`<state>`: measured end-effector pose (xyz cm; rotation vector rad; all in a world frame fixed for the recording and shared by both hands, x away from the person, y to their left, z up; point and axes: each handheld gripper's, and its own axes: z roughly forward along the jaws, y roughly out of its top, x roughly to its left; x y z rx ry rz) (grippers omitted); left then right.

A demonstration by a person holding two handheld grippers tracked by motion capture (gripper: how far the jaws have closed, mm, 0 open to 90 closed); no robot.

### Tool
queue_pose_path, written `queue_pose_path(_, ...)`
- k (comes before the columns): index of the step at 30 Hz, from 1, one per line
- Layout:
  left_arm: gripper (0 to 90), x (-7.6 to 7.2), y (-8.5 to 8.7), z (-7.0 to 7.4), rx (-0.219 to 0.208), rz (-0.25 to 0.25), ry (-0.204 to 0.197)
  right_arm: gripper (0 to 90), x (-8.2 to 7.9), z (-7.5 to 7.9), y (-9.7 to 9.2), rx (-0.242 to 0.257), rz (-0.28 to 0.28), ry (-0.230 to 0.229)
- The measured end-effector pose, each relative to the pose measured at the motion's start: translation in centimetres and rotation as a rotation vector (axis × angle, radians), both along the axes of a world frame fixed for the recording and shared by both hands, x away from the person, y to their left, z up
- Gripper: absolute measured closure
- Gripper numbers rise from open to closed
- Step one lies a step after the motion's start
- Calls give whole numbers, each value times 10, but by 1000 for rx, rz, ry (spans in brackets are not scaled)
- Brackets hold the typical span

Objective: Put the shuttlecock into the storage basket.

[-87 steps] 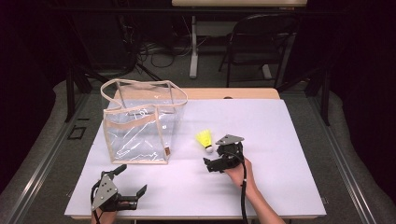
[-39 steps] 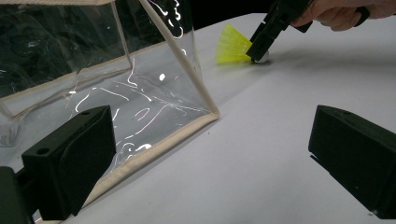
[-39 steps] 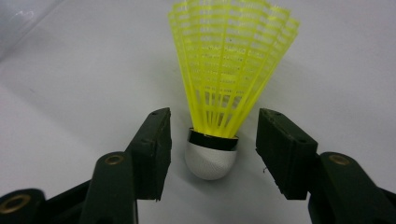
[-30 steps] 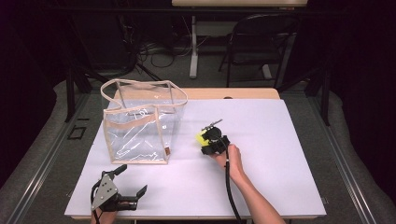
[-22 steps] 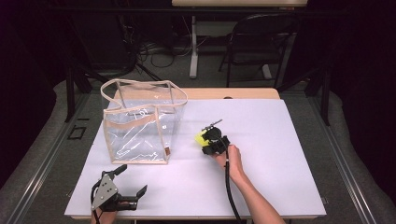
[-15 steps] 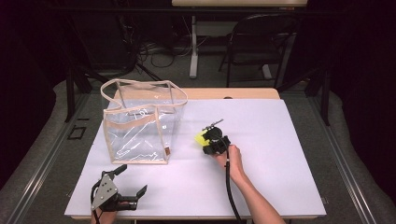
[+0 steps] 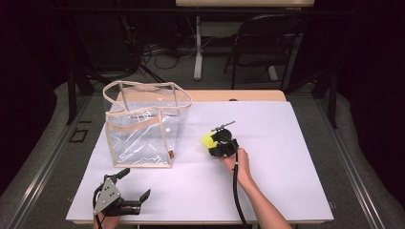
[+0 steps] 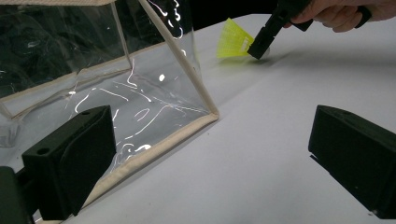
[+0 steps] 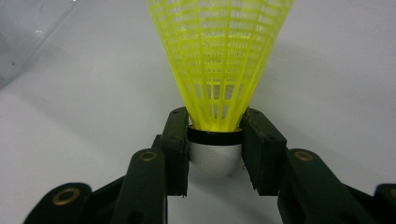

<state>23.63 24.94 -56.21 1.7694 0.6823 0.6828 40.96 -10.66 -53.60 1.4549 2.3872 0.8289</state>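
A yellow plastic shuttlecock (image 7: 207, 140) with a white cork lies on the white table (image 7: 296, 157), just right of a clear tote bag (image 7: 143, 131). My right gripper (image 7: 214, 143) is shut on its cork: in the right gripper view both black pads (image 9: 177, 140) press the white cork, and the yellow skirt of the shuttlecock (image 9: 219, 56) fans away from me. In the left gripper view the shuttlecock (image 8: 232, 40) and the right gripper (image 8: 259, 48) sit far off beyond the bag (image 8: 93, 70). My left gripper (image 7: 135, 183) rests open near the front left edge, its jaws (image 8: 210, 154) wide apart and empty.
The bag stands upright at the table's left, open at the top, with beige trim and handles. Behind the table are a dark chair (image 7: 267, 43), a desk leg (image 7: 197, 47) and floor cables (image 7: 157, 52). A wooden strip (image 7: 229, 95) borders the far edge.
Since the earliest frame my right gripper has moved forward and left to the shuttlecock and closed on its cork. Over the last second it barely moved. The left gripper stayed put.
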Motion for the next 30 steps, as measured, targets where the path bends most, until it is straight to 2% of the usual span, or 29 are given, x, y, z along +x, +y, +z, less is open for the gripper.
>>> queue_pose_path(2,10,0,0,0,0,1,2,639,-1,2,-1,-3,-4,1)
queue_pose_path(3,11,0,0,0,-1,2,0,639,-1,1,-1,12,-3,-10)
queue_pose_path(4,11,0,0,0,-1,1,0,639,-2,4,-2,-6,-3,10)
queue_pose_path(5,11,0,0,0,-1,1,0,639,-2,4,-2,-6,-3,10)
queue_pose_path(6,11,0,0,0,1,0,-2,639,-2,4,-2,5,-3,-6)
queue_pose_path(19,11,0,0,0,-1,1,2,639,-4,10,-4,-1,3,-18)
queue_pose_path(30,11,0,0,0,-1,-1,-1,639,-7,24,-6,-18,15,-31)
